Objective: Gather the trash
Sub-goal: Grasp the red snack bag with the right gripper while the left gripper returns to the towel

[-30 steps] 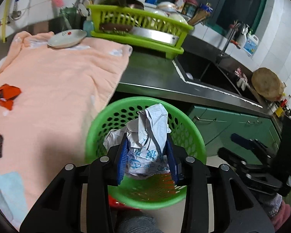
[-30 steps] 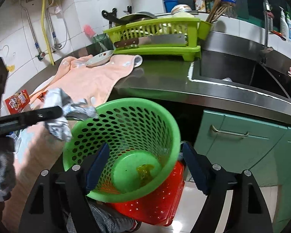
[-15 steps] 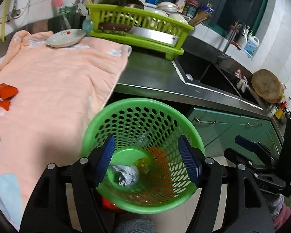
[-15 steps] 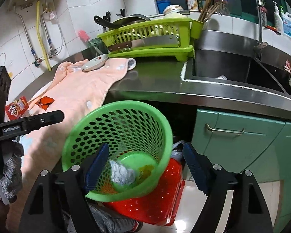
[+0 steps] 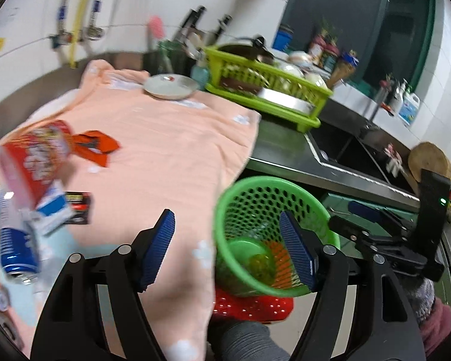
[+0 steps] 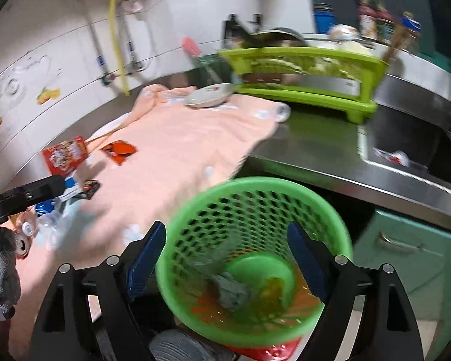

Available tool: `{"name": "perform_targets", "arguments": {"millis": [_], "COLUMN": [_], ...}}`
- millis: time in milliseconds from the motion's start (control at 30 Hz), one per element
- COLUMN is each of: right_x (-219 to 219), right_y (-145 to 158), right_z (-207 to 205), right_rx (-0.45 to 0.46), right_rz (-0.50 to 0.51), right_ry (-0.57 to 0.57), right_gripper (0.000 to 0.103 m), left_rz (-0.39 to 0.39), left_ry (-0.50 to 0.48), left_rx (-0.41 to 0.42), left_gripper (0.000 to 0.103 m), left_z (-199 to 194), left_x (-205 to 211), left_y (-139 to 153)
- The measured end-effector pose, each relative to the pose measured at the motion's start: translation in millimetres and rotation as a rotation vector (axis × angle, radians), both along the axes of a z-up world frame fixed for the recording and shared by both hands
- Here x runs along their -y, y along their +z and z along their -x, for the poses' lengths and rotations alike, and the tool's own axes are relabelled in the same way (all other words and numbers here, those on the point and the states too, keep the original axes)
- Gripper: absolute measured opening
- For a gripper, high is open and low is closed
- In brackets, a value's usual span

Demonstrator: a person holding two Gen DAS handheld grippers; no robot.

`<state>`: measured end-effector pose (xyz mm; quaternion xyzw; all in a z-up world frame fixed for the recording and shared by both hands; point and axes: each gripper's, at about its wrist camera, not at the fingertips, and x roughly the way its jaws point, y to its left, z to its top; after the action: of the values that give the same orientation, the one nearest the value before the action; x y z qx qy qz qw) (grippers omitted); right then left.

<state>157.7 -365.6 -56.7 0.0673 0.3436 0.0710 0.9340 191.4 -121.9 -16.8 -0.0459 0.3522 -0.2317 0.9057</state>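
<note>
- The green basket (image 6: 255,252) sits just off the worktop's front edge, below its level, so trash drops straight in; a crumpled wad (image 6: 230,288) lies at its bottom.
- Left tool (image 5: 225,249) is opening, nothing between its jaws, angled toward the wrappers and can (image 5: 18,240) at the peach towel's (image 5: 165,156) near-left corner.
- Right tool (image 6: 225,255) is opening too, empty, above the basket.

Bare pink towel (image 5: 171,150) between wrappers (image 5: 94,147) and basket (image 5: 273,231)

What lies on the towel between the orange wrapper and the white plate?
Nothing: in both wrist views only bare towel lies between the orange wrapper and the white plate.
</note>
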Motion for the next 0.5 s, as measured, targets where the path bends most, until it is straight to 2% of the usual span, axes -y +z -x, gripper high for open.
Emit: {"name": "perform_targets", "arguments": {"millis": [267,500], "right_x": [-67,-121], "right_y": [11,9], "right_z": [-46,-93], "right_rx": [0.011,0.005], "right_rz": [-0.004,0.002], "right_ry": [0.149,0.268], "right_gripper": [0.08,0.08], "left_rz": [0.018,0.033], "left_ry": [0.143,0.248], "left_rx": [0.027,0.03], "left_gripper": [0.075,0.078], "left_z": [24,36], "left_x": [-75,-128], "left_y": [11,14]}}
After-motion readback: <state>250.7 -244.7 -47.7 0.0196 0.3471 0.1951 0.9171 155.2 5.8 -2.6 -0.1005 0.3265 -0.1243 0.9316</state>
